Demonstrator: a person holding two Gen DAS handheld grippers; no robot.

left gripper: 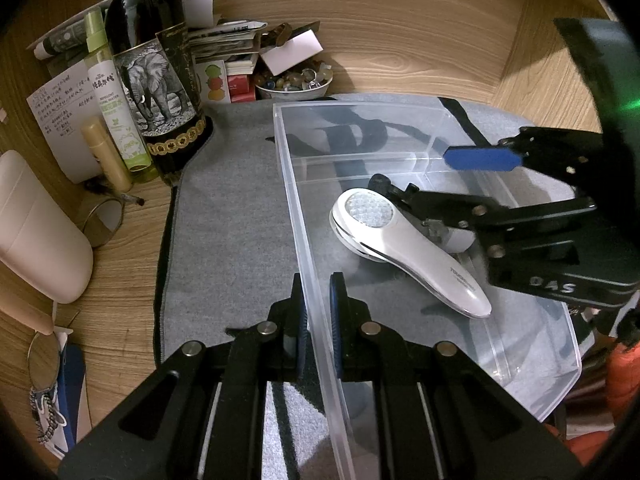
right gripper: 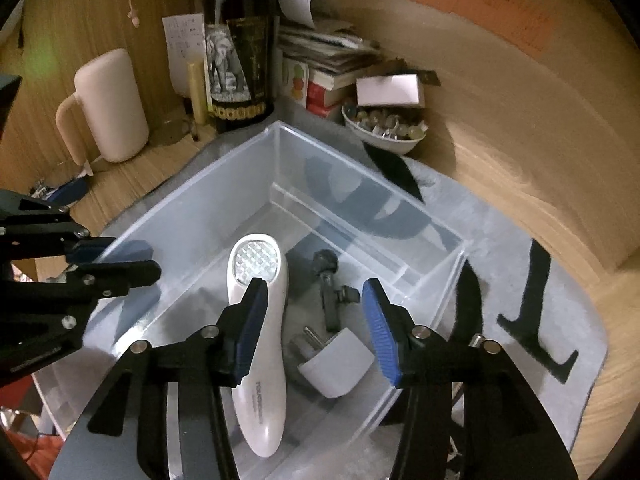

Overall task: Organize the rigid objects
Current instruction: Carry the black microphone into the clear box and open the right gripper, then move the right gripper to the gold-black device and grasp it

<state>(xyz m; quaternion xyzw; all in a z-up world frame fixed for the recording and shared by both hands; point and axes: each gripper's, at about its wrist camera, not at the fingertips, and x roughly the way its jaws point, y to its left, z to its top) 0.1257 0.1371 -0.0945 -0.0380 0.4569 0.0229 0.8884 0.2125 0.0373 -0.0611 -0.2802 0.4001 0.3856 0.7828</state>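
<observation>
white handheld device (right gripper: 258, 360), clear bin (right gripper: 192, 208), grey mat (left gripper: 232, 208)

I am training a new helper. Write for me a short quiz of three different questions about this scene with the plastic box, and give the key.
1. True or false: the left gripper is clamped on the wall of the clear plastic storage box.
2. What lies inside the box? A) the white handheld device with a round textured head B) a dark glass bottle C) a bowl of beads
3. Fill in: the right gripper is ____ above the white plug adapter.

Key: 1 true; 2 A; 3 open
</observation>
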